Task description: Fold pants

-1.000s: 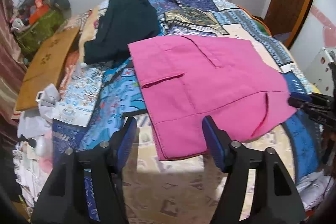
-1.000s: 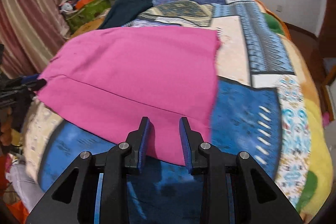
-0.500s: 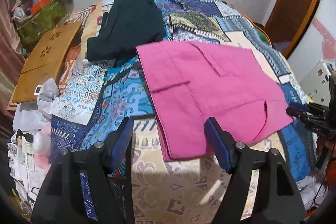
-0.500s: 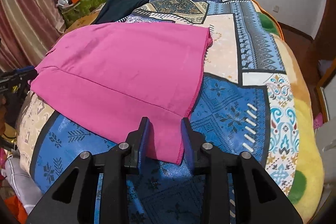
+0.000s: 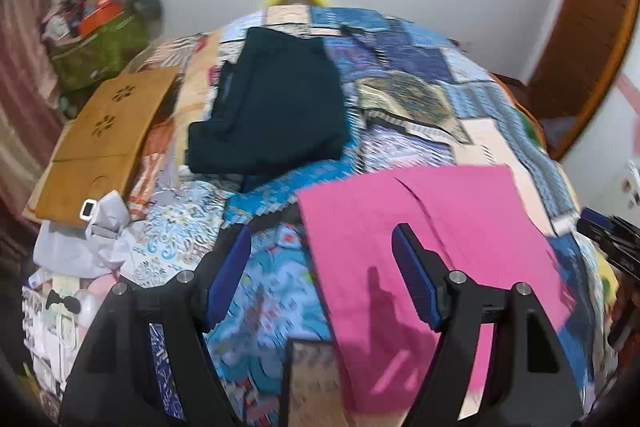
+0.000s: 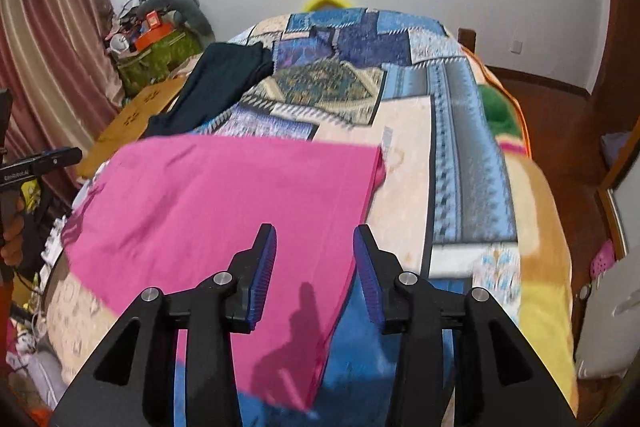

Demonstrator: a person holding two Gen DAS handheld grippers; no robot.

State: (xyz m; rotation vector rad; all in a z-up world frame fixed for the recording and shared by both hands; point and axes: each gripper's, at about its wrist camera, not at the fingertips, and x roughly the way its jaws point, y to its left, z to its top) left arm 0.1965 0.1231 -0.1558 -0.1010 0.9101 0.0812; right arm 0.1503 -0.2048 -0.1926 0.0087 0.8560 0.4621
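The pink pants (image 5: 432, 247) (image 6: 224, 211) lie folded flat on the patchwork bedspread (image 5: 272, 291) (image 6: 448, 163), near the bed's front edge. My left gripper (image 5: 320, 259) hovers open above the pants' left edge, nothing between its fingers. My right gripper (image 6: 314, 251) hangs above the pants' right edge; its jaws are opening and the cloth lies below them, not pinched. The other gripper shows at the far right of the left wrist view and at the far left of the right wrist view.
Dark folded pants (image 5: 272, 111) (image 6: 216, 83) lie farther back on the bed. A wooden board (image 5: 104, 139) and cluttered bags (image 5: 100, 43) stand at the left, white cloths (image 5: 84, 239) below them. A curtain (image 6: 44, 39) hangs left, a wooden door (image 5: 592, 39) right.
Both grippers have lifted and pulled back from the pink pants. The right gripper's jaws have widened and no longer straddle the hem. The left view has swung left.
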